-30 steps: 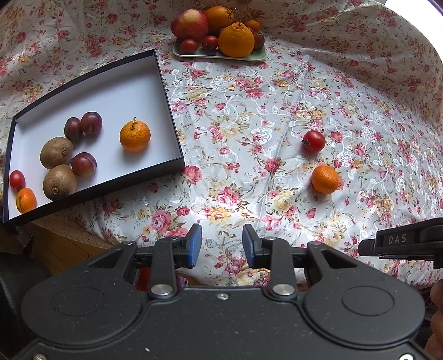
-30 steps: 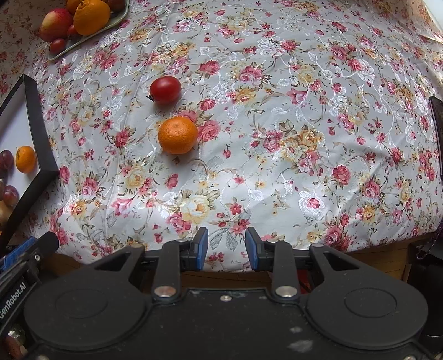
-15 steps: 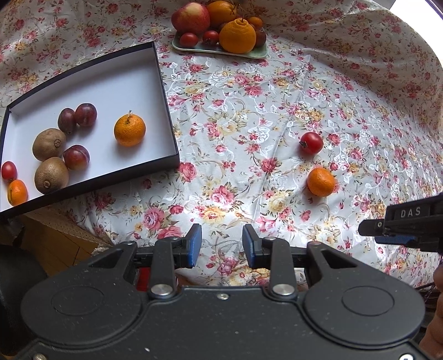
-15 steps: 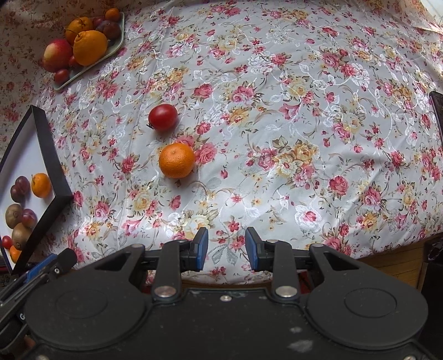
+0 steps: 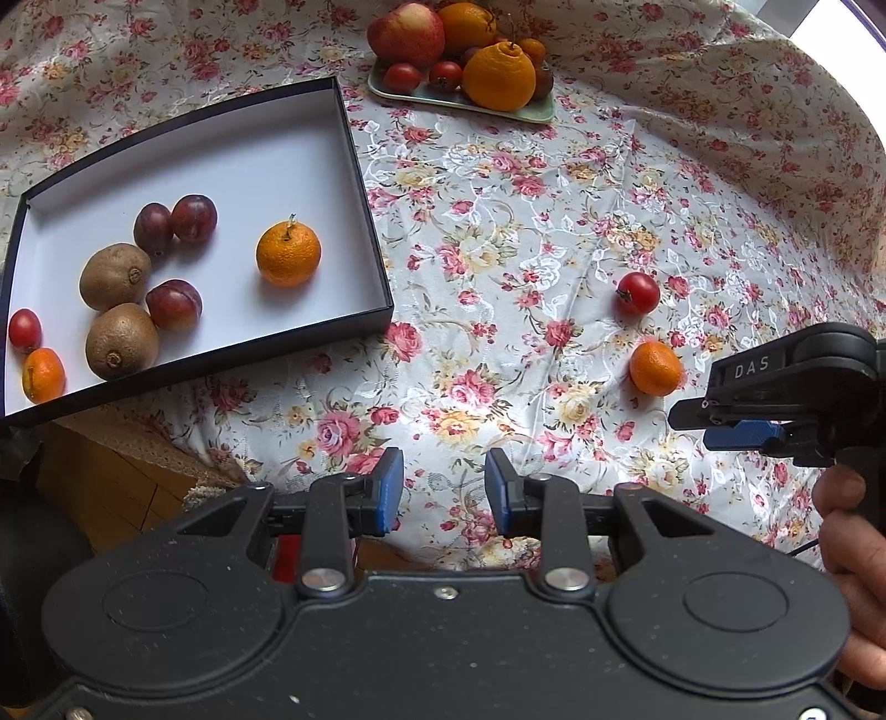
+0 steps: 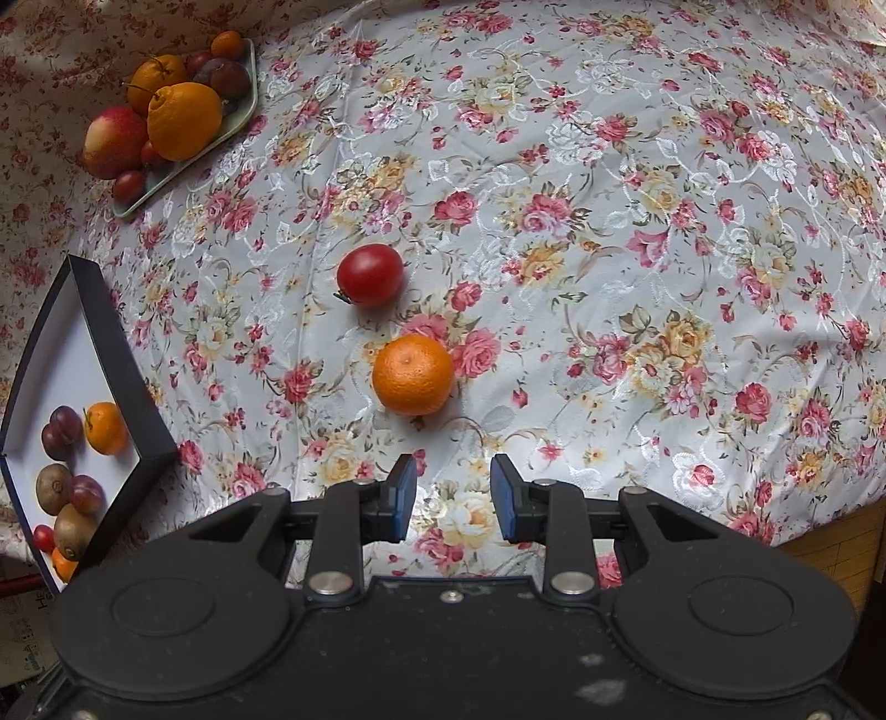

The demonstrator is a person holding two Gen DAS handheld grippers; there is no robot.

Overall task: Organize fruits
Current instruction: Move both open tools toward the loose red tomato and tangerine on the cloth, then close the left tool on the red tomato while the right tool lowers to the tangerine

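Left wrist view: looks down on a flowered cloth (image 5: 498,221). Shows the left gripper (image 5: 444,487) at 6 o'clock, clenched down to a narrow gap with nothing in it. Finds a black box (image 5: 362,183) at 10 o'clock, holding two kiwis (image 5: 114,276), three plums (image 5: 192,217), a boxed tangerine (image 5: 288,253), a small tomato (image 5: 25,329) and a small orange (image 5: 43,375). Finds a green tray (image 5: 534,113) at 12 o'clock, piled with an apple (image 5: 406,34), a big orange (image 5: 498,75) and other fruit. Places a loose tomato (image 5: 638,292) at 2 o'clock and a loose tangerine (image 5: 655,368) at 3 o'clock, near each other but apart. Catches the right gripper (image 5: 689,427) just beside that tangerine, carried by a hand (image 5: 847,531).

Right wrist view: shows the right gripper (image 6: 453,493) released, pads apart over bare cloth. Places the loose tangerine (image 6: 412,375) just beyond the tips at 12 o'clock, untouched, with the loose tomato (image 6: 370,275) farther off at 11 o'clock.
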